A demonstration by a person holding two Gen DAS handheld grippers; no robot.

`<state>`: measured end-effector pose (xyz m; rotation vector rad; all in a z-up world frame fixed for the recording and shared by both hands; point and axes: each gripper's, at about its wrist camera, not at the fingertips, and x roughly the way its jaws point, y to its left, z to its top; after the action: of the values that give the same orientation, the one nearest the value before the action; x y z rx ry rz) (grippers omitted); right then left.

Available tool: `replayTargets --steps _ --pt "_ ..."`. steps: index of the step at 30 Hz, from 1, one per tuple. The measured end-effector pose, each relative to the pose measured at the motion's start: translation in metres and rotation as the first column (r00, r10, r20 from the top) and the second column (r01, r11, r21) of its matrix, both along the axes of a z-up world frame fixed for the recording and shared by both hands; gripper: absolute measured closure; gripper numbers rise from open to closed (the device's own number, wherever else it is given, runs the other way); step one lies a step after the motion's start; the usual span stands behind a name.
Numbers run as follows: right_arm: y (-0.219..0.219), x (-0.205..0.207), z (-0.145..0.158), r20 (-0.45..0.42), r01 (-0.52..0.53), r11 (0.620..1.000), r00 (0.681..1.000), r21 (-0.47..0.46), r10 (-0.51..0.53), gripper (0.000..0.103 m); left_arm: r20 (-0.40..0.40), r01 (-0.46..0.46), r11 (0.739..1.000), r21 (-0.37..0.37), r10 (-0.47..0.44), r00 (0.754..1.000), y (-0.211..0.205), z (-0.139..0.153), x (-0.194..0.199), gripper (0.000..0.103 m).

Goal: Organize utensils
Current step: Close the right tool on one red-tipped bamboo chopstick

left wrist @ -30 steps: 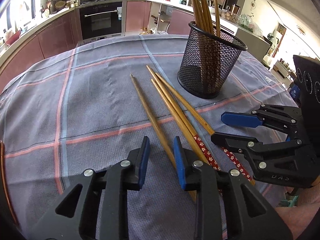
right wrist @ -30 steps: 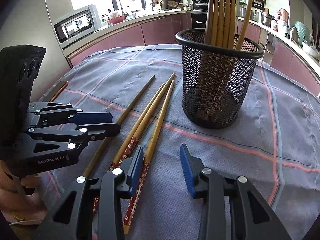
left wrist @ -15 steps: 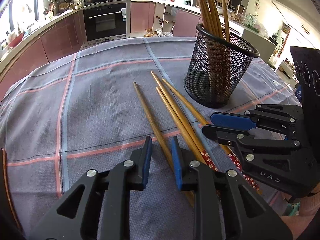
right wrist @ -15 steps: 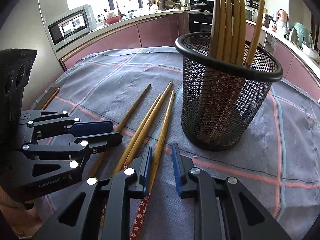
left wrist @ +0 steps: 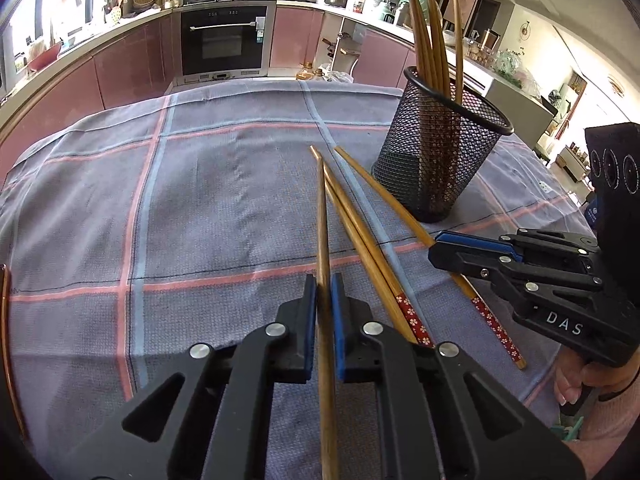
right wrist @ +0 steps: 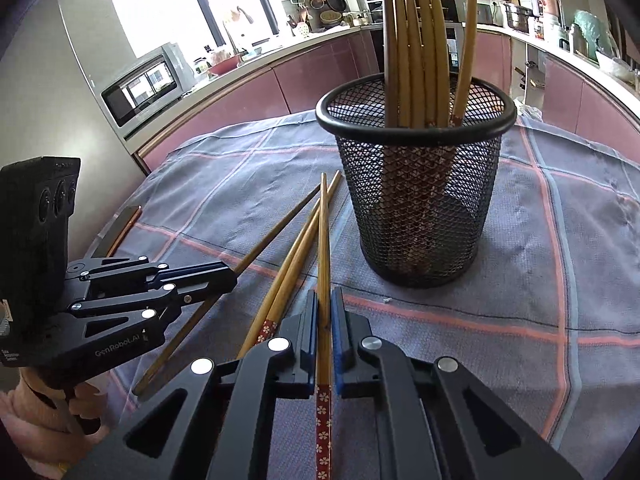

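My left gripper is shut on a plain wooden chopstick that points forward over the cloth. My right gripper is shut on a chopstick with a red flowered end. Two more flowered chopsticks lie on the cloth between the grippers. A black mesh holder stands upright just ahead, with several chopsticks upright in it; it also shows in the left wrist view. Each gripper shows in the other's view, the right one and the left one.
The table is covered with a grey-blue cloth with pink and blue stripes. A copper-coloured strip lies at the table's left edge. Kitchen counters, an oven and a microwave stand behind the table.
Both grippers have closed, each on a chopstick. The left one's chopstick has swung into line with its fingers. Both grippers have moved closer to the mesh holder.
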<state>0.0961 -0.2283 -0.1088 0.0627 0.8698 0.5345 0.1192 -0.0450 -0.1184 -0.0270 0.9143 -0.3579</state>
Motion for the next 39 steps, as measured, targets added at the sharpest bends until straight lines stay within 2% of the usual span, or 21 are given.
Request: replayTargets --steps 8,15,23,25,27,33,39 --pt "0.01 -0.004 -0.003 -0.014 -0.062 0.998 0.998 -0.023 0.062 0.097 -0.022 0.045 0.999 -0.015 -0.045 0.999 -0.007 -0.003 -0.007 0.095" --pt "0.016 0.002 -0.009 -0.043 -0.071 0.996 0.997 -0.053 0.068 0.097 -0.04 0.055 0.998 -0.009 -0.056 0.998 -0.007 -0.005 -0.001 0.095" --pt "0.017 0.008 -0.011 -0.05 -0.078 0.996 0.996 -0.053 0.075 0.096 -0.056 0.075 0.997 -0.008 -0.076 0.996 -0.012 -0.009 0.011 0.088" --pt "0.016 0.008 -0.01 -0.048 -0.077 0.996 0.996 -0.053 0.075 0.096 -0.055 0.077 0.997 -0.001 -0.077 0.996 -0.014 -0.009 0.012 0.088" --pt "0.015 0.008 -0.009 -0.045 -0.076 0.996 0.996 -0.049 0.074 0.097 -0.055 0.073 0.997 0.001 -0.072 0.996 -0.016 -0.009 0.013 0.095" --pt "0.012 0.003 -0.001 -0.016 -0.079 0.996 0.997 -0.035 0.079 0.097 -0.045 0.067 0.998 -0.007 -0.067 0.997 -0.016 -0.006 0.01 0.095" --pt "0.003 -0.009 0.015 0.039 -0.083 0.996 0.996 -0.016 0.084 0.097 -0.009 0.078 0.997 -0.028 -0.079 0.997 -0.012 0.011 0.003 0.095"
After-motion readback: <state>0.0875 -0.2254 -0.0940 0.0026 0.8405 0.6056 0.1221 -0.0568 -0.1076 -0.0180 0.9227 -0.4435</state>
